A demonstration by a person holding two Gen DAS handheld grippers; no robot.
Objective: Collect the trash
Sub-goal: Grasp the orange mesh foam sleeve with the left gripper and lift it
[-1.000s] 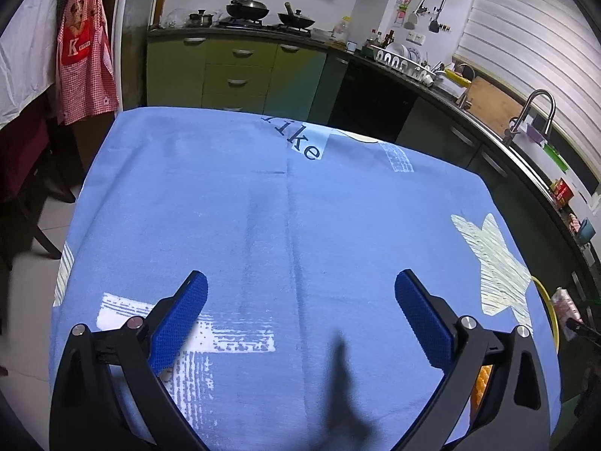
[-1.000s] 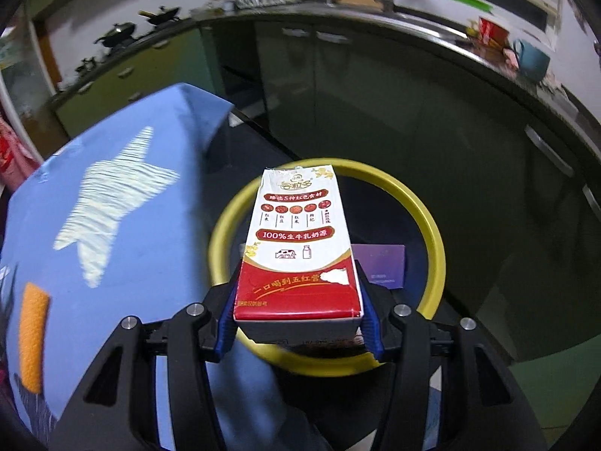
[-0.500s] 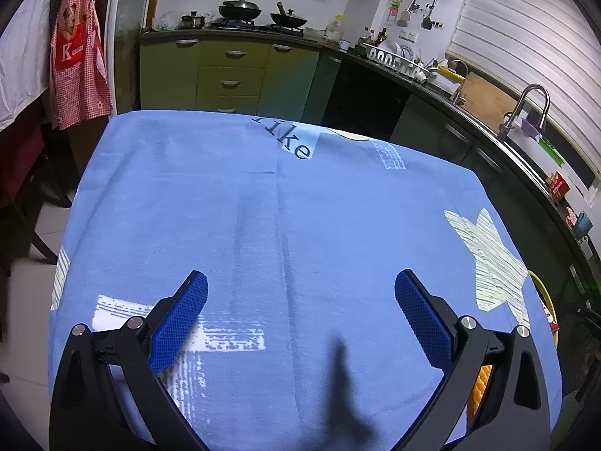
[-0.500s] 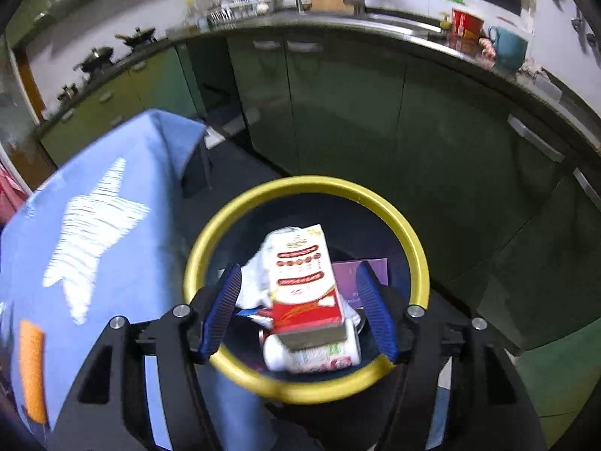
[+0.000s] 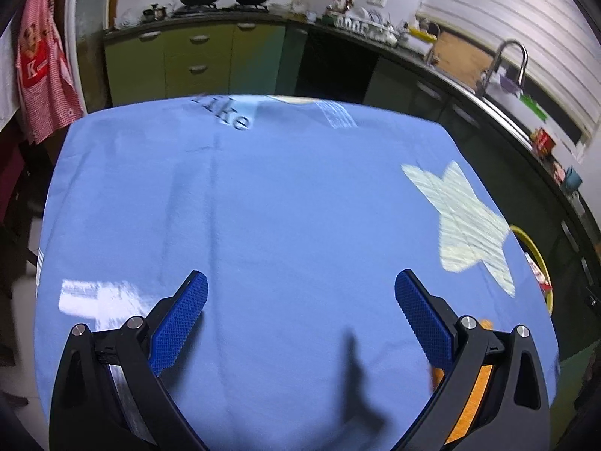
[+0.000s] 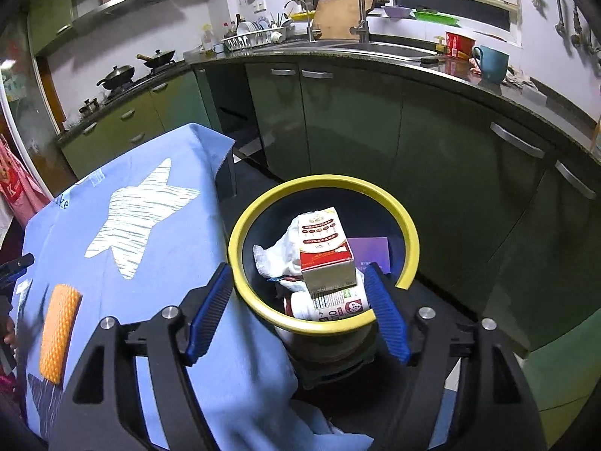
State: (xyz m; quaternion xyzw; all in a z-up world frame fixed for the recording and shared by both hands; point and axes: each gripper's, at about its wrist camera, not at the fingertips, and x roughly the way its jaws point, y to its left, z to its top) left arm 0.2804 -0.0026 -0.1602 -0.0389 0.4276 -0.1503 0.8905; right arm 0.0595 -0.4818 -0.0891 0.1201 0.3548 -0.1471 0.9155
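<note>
Right gripper [image 6: 298,314]: jaws spread wide, nothing between the blue pads [image 6: 210,310]; it hangs above the near rim of the yellow-rimmed bin [image 6: 407,233]. Left gripper [image 5: 300,314]: jaws likewise wide apart and empty, held over the blue tablecloth [image 5: 281,206].

Contents of the bin: a red-and-white milk carton [image 6: 325,250] lies on top of the pile, its long axis running from the near rim toward the far rim, printed face up, base end toward the camera. Its Chinese print is too small to read; "100%" can just be made out on the face. Under it lie crumpled white paper [image 6: 278,251] and a white bottle [image 6: 328,306] on its side with a barcode label. A purple card [image 6: 370,251] rests against the far inner wall.

Writing elsewhere: "ike" in dark letters at the far edge of the cloth; a "K" on the red checked apron [image 5: 41,71] hanging at left.

Edges and room: the bin stands just beside the table's right edge, where the cloth drapes down and touches the rim. Dark green cabinets [image 6: 432,143] stand near behind the bin. A pale star print [image 5: 465,221] lies near the cloth's right edge, and an orange patch [image 6: 60,332] near its front edge.
</note>
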